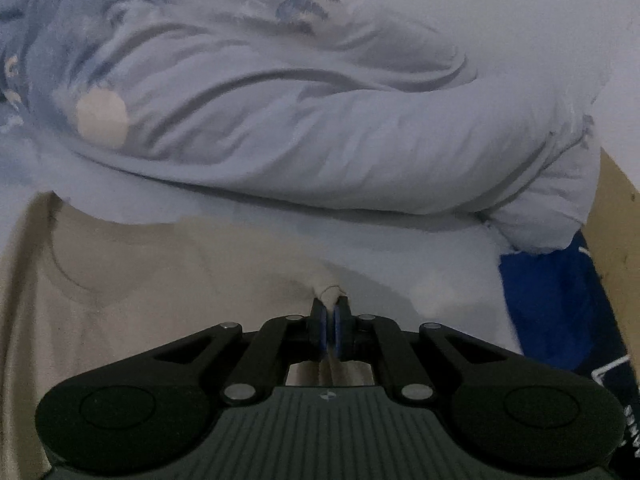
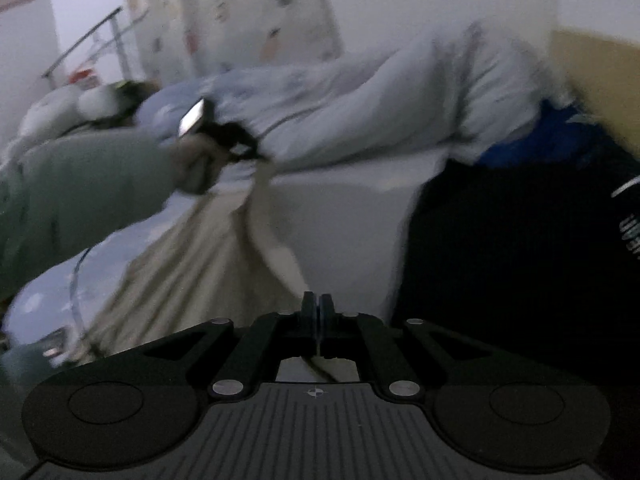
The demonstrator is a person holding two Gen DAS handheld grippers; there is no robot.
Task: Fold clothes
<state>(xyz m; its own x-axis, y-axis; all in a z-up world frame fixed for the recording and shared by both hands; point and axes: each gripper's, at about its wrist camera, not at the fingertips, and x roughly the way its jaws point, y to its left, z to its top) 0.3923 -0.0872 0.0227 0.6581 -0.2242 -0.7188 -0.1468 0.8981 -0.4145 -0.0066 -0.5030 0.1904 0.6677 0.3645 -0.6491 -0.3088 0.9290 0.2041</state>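
L gripper (image 1: 330,306): we see its jaws closed on a small pinch of the beige garment (image 1: 168,280); the cloth peaks up between the blue pads (image 1: 319,330), a loose thread at the tip.
Same L gripper, R wrist view (image 2: 236,142): blurred, w/ a hand (image 2: 196,164) around it and a grey-green sleeve (image 2: 80,192) behind; the beige garment (image 2: 192,264) hangs from it in a taut fold running down toward our R gripper.
R gripper (image 2: 317,304): we see the jaws closed, pads together; a beige edge reaches the tips and a strip shows under the fingers, so it looks clamped on the garment, tho blur keeps us from seeing the contact exactly.
Beige garment, location: spread on the bed, near side, just below the duvet; a curved seam shows at left in L wrist view.
Duvet (image 1: 320,120): pale blue-grey, bunched in thick folds across the bed behind the garment, leaf-like print toward its upper part, a round peach patch at left.
Blue item (image 1: 552,308): bright blue cloth at R, partly under the duvet's corner.
Dark garment (image 2: 520,272): black, w/ white lettering at far R, beside the beige one; we can't read it.
Bkgd: patterned curtain (image 2: 240,12), a metal rack (image 2: 104,36) at left, a tan board (image 2: 600,80) at R; all blurred.
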